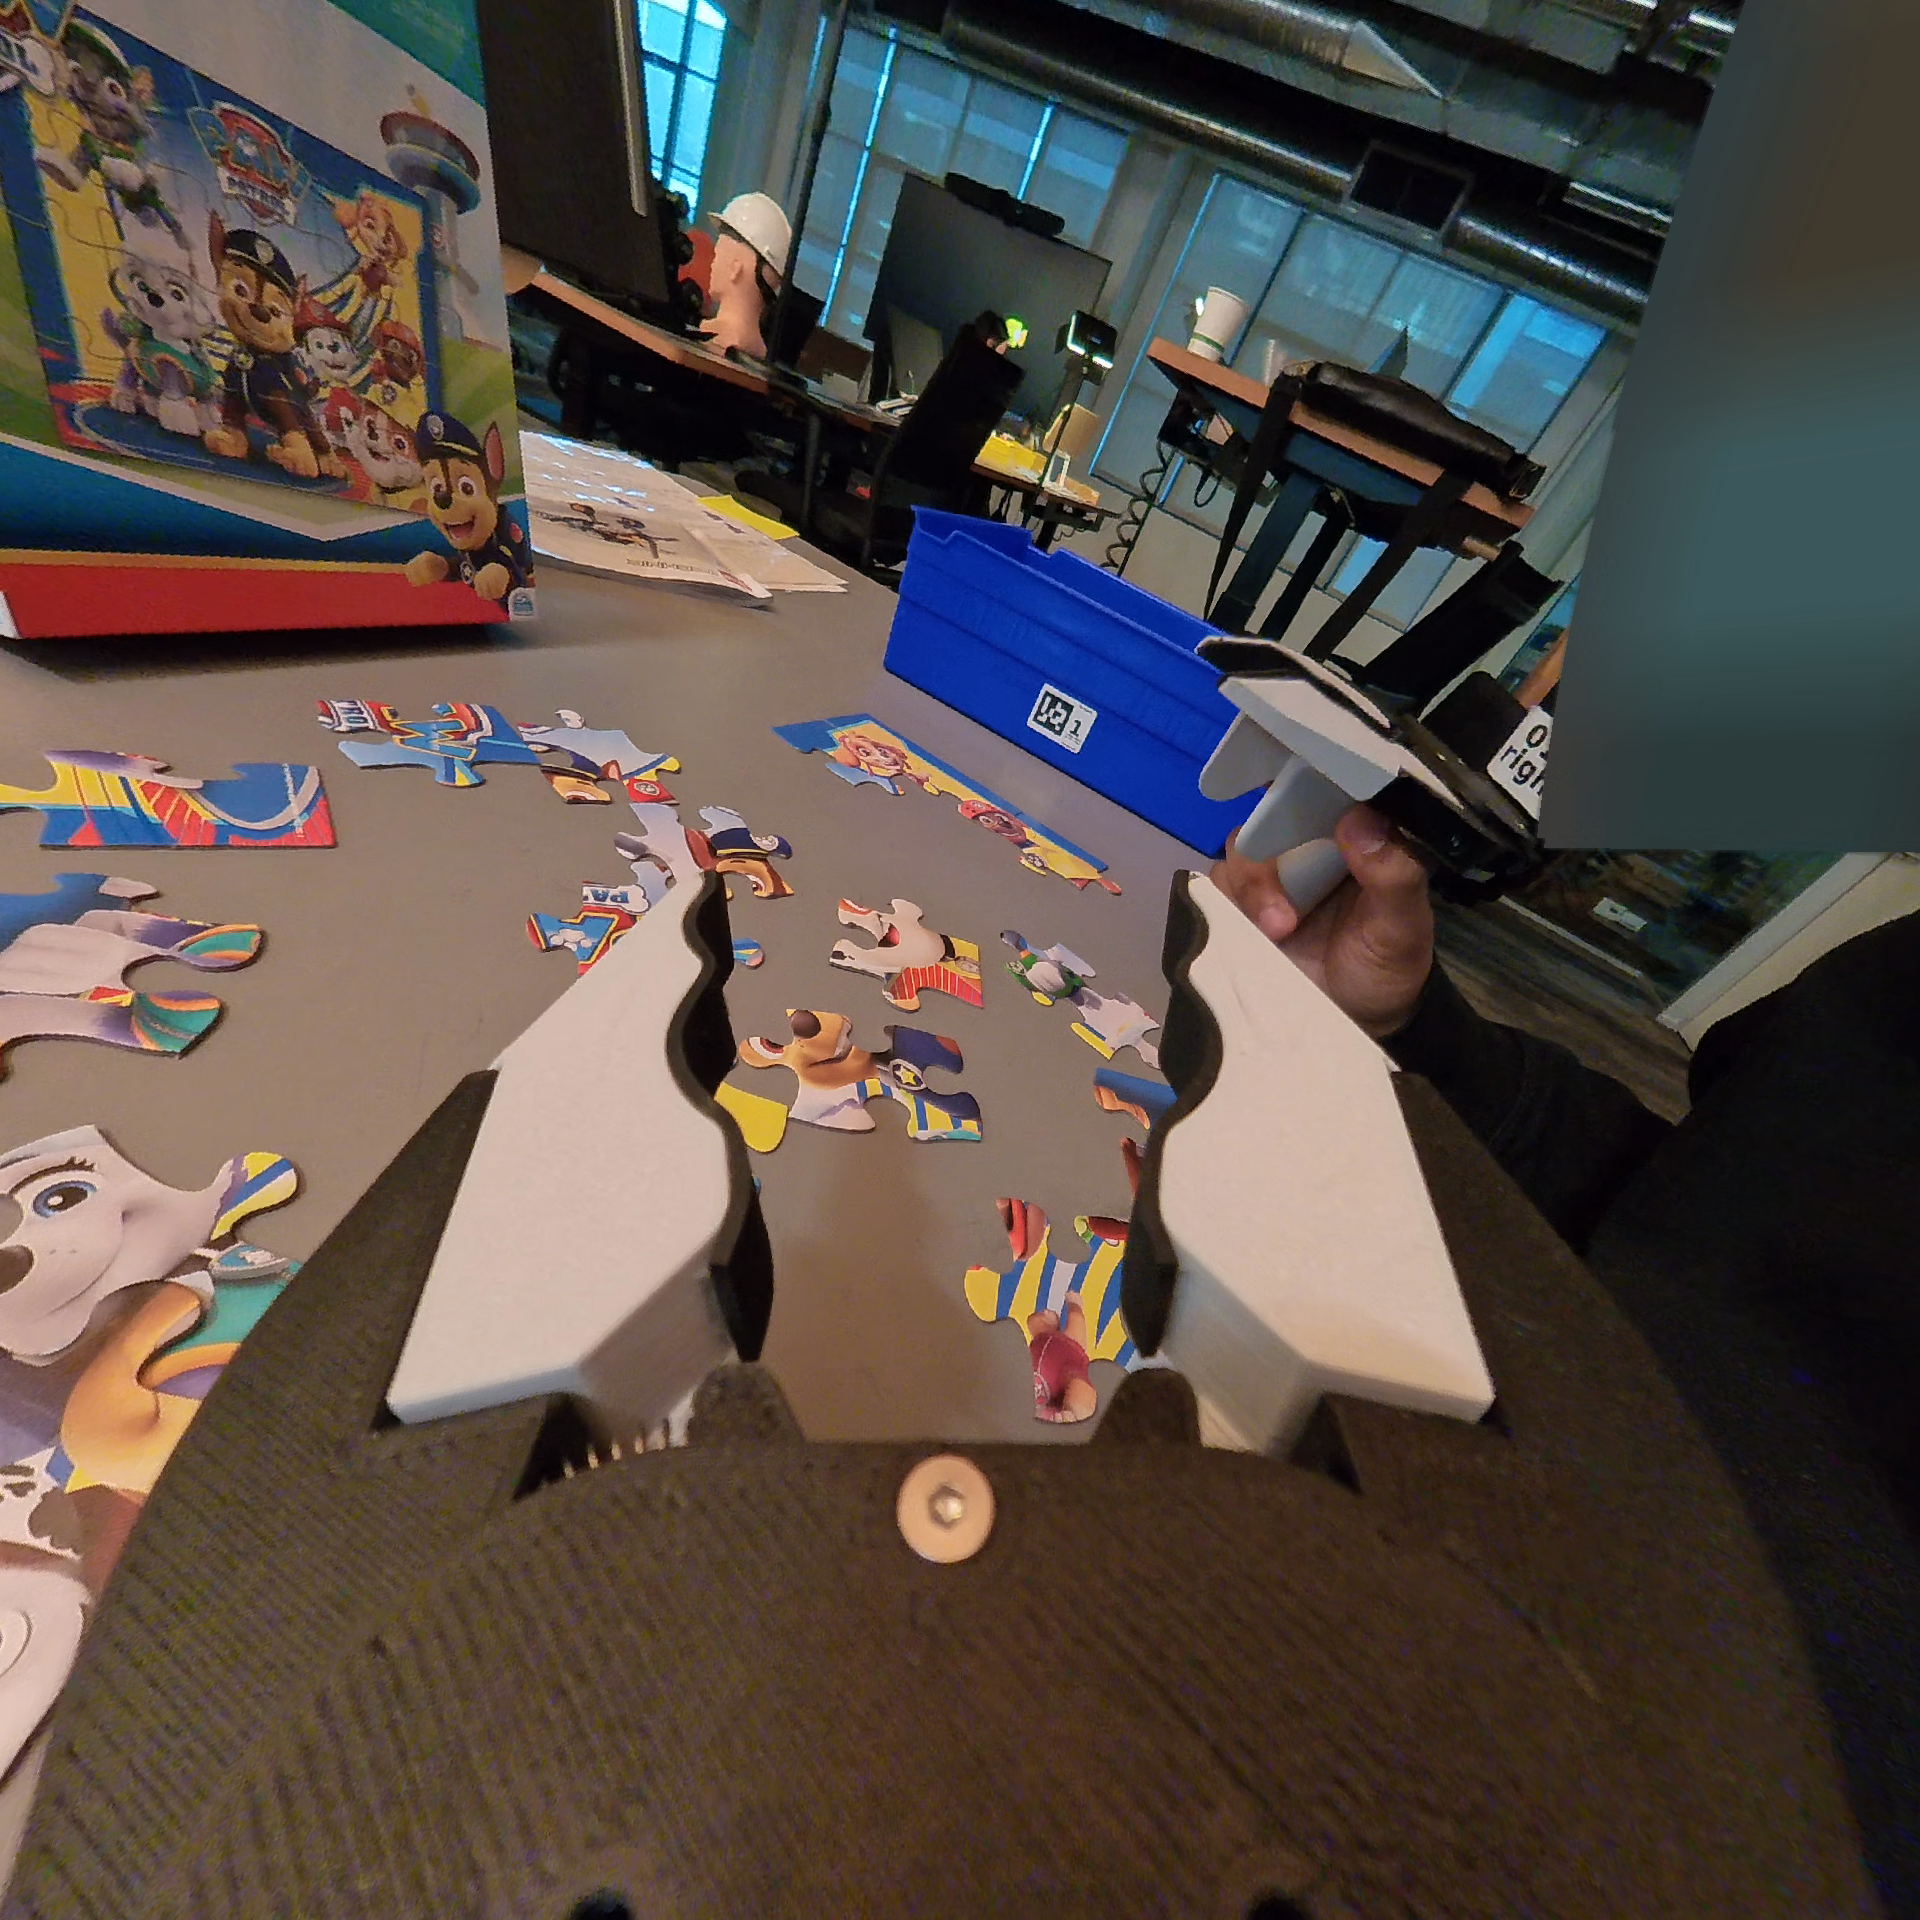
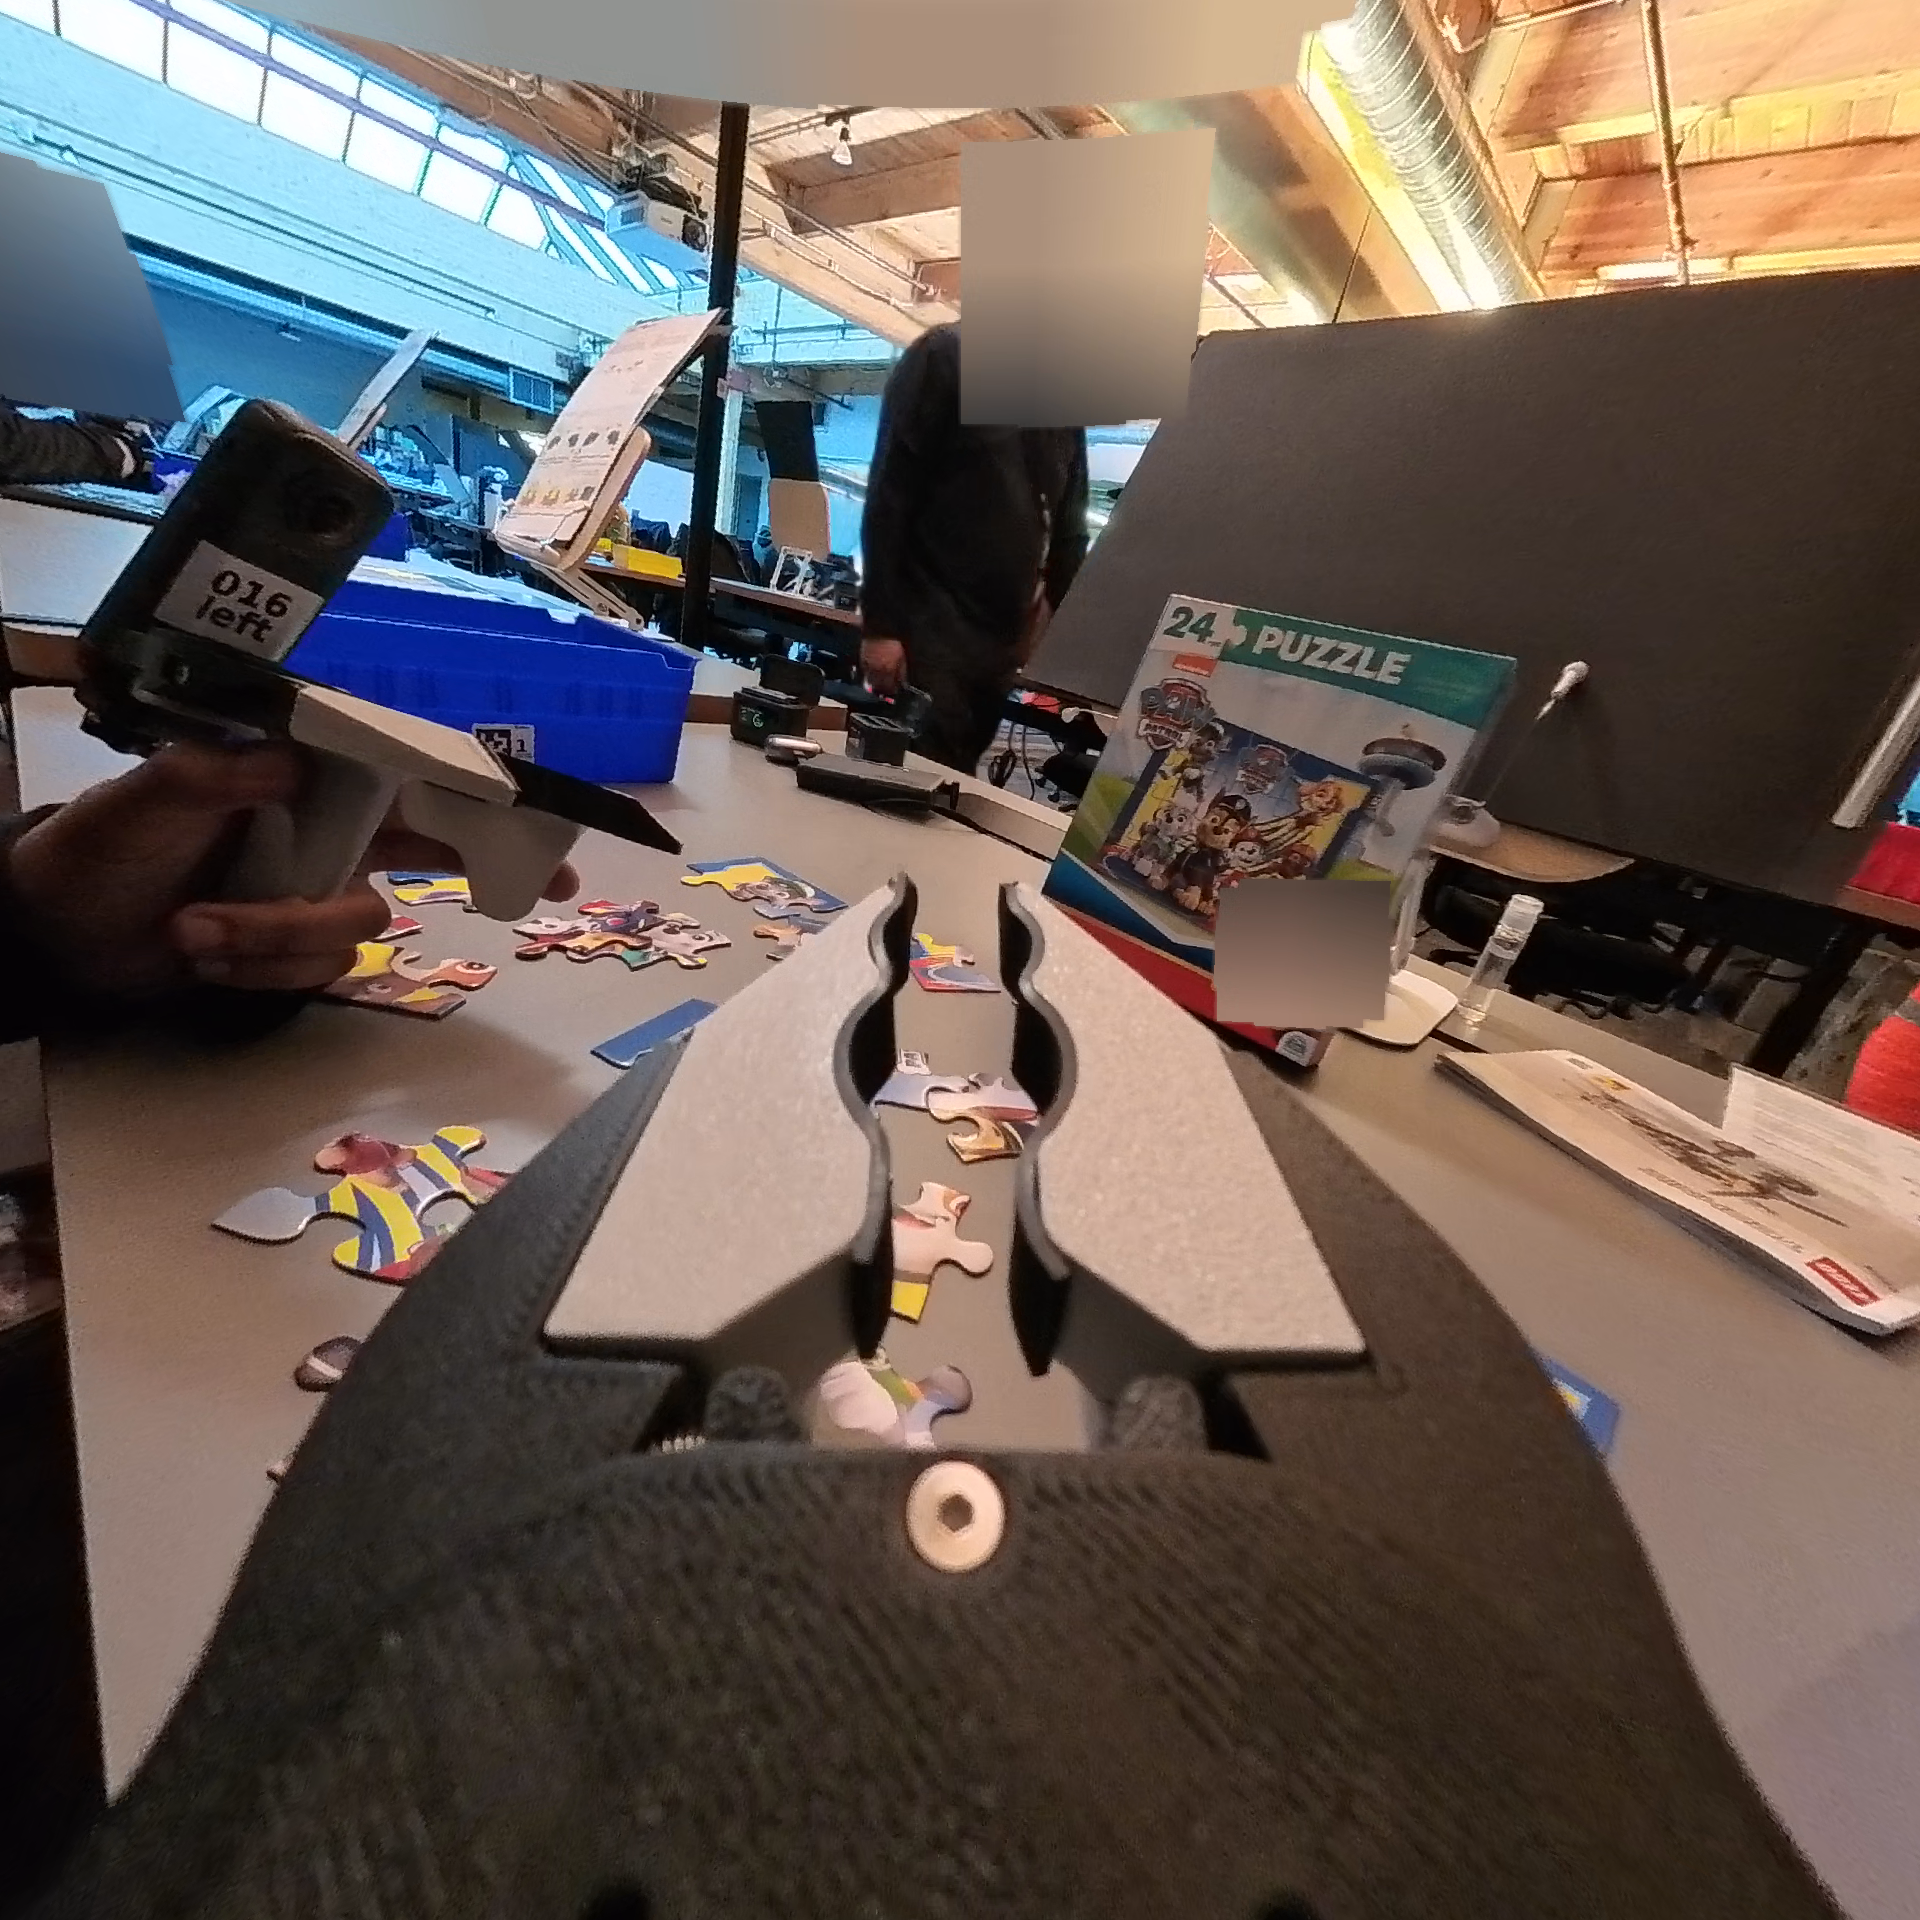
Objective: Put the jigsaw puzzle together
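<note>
Several colourful puzzle pieces lie scattered on the grey table (image 1: 416, 935). My left gripper (image 1: 948, 894) is wide open and empty, above a dog-face piece (image 1: 852, 1075) and a white-and-red piece (image 1: 914, 951). It also shows in the right wrist view (image 2: 623, 821), held by a hand over pieces at the left. My right gripper (image 2: 956, 894) has its jaws only a narrow gap apart, with nothing between the pads. Through that gap I see pieces (image 2: 971, 1107) lying on the table below. The right gripper also shows in the left wrist view (image 1: 1247, 665), raised at the right.
The puzzle box (image 1: 249, 312) stands upright at the far left, and shows in the right wrist view (image 2: 1278, 790). A blue bin (image 1: 1039, 644) sits at the table's far edge. A booklet (image 2: 1704, 1174) lies at the right. A person (image 2: 966, 582) stands beyond the table.
</note>
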### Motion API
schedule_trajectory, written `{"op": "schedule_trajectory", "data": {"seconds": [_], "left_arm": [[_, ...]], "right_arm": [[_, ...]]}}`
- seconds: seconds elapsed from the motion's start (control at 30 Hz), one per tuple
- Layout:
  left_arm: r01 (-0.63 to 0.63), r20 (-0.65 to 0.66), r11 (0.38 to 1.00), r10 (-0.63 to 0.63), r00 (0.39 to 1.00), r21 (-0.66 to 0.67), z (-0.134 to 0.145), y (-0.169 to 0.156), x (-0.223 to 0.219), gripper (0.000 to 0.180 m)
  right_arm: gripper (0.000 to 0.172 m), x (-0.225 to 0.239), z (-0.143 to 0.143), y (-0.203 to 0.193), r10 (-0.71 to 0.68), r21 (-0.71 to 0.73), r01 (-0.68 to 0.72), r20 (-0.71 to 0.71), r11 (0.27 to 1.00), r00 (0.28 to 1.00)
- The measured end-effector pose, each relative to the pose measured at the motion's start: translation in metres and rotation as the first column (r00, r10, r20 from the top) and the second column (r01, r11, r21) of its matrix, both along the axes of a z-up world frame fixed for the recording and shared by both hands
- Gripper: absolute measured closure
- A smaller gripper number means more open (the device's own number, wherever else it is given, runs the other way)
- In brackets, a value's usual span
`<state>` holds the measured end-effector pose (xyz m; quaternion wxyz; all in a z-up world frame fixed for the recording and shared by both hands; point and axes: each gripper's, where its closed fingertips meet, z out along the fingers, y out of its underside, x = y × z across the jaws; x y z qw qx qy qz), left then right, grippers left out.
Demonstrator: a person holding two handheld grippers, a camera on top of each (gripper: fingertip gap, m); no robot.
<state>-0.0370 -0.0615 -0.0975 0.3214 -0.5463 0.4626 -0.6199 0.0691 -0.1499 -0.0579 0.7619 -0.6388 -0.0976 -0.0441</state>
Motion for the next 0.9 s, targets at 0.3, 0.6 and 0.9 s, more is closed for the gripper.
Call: {"op": "schedule_trajectory", "data": {"seconds": [0.3, 0.6, 0.9], "left_arm": [[-0.002, 0.002, 1.000, 0.002, 1.000, 0.001, 0.0003, 0.0002, -0.0002, 0.098], [0.007, 0.006, 1.000, -0.007, 1.000, 0.011, 0.0009, -0.0020, -0.0005, 0.104], [0.048, 0.022, 0.999, -0.049, 0.999, 0.019, 0.0029, -0.0082, -0.0022, 0.125]], "right_arm": [[0.156, 0.0000, -0.0019, 0.0012, 0.000, -0.009, 0.000, 0.000, 1.000, 1.000], [0.156, 0.0005, -0.0049, 0.0036, -0.005, -0.026, 0.005, 0.001, 1.000, 1.000], [0.156, 0.0016, -0.0068, 0.0051, -0.011, -0.036, 0.010, -0.005, 0.999, 1.000]]}}
